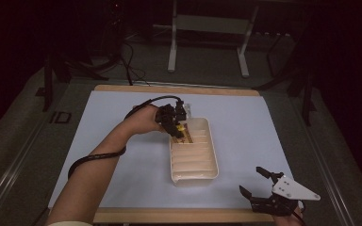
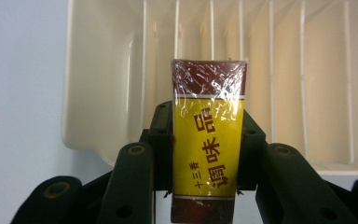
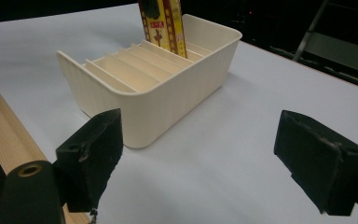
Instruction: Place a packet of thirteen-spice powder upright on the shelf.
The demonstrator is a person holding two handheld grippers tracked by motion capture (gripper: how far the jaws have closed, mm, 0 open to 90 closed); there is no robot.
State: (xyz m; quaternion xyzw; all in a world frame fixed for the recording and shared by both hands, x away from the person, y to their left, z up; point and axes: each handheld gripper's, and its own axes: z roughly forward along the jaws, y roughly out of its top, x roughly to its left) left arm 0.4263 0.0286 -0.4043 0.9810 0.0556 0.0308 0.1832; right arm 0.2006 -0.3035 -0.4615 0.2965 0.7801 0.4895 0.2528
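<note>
My left gripper [image 1: 178, 127] is shut on a flat yellow and maroon seasoning packet [image 2: 208, 140] wrapped in clear film. It holds the packet over the far end of a cream slotted bin [image 1: 194, 175], tip down among the dividers. In the right gripper view the seasoning packet [image 3: 162, 25] stands upright in a far slot of the cream bin [image 3: 158, 93]. My right gripper [image 1: 256, 184] rests near the table's front right corner, jaws wide apart with nothing between them. From its own camera, the right gripper [image 3: 214, 163] faces the bin across bare white table.
A white sheet [image 1: 245, 122] covers the wooden table [image 1: 179, 215]. A thin wooden edge runs along the front and back. The bin's other slots look bare. A metal stand frame [image 1: 207, 42] sits on the dark floor behind the table.
</note>
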